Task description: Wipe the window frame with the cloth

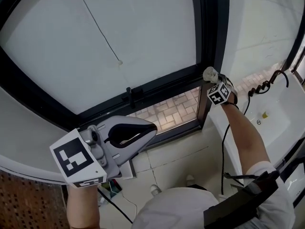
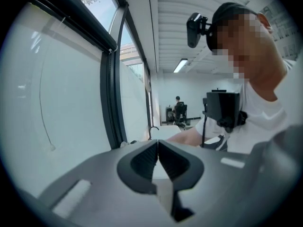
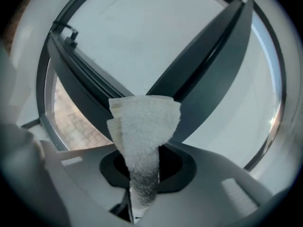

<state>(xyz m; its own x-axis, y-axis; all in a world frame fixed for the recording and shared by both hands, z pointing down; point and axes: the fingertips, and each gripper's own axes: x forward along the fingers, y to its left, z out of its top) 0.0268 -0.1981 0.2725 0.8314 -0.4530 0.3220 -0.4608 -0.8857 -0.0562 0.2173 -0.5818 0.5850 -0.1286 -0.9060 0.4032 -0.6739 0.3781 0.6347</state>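
The cloth [image 3: 144, 126] is hiding most of the right hand-held gripper's [image 3: 142, 176] jaws, which are clamping its lower end. The dark window frame [image 1: 208, 32] is running out of view above. Below, tiled floor [image 1: 176, 159] is showing. White, folded and fluffy, the cloth is sitting at the frame's upright bar; contact is hard to judge. The left hand-held gripper [image 2: 157, 148] is hanging closed and empty.

Your left gripper [image 2: 157, 148] has its jaws pressed together, with nothing between them. On its left the dark window frame [image 2: 110, 103] rises beside pale glass. Far down the room a person [image 2: 178, 109] sits.
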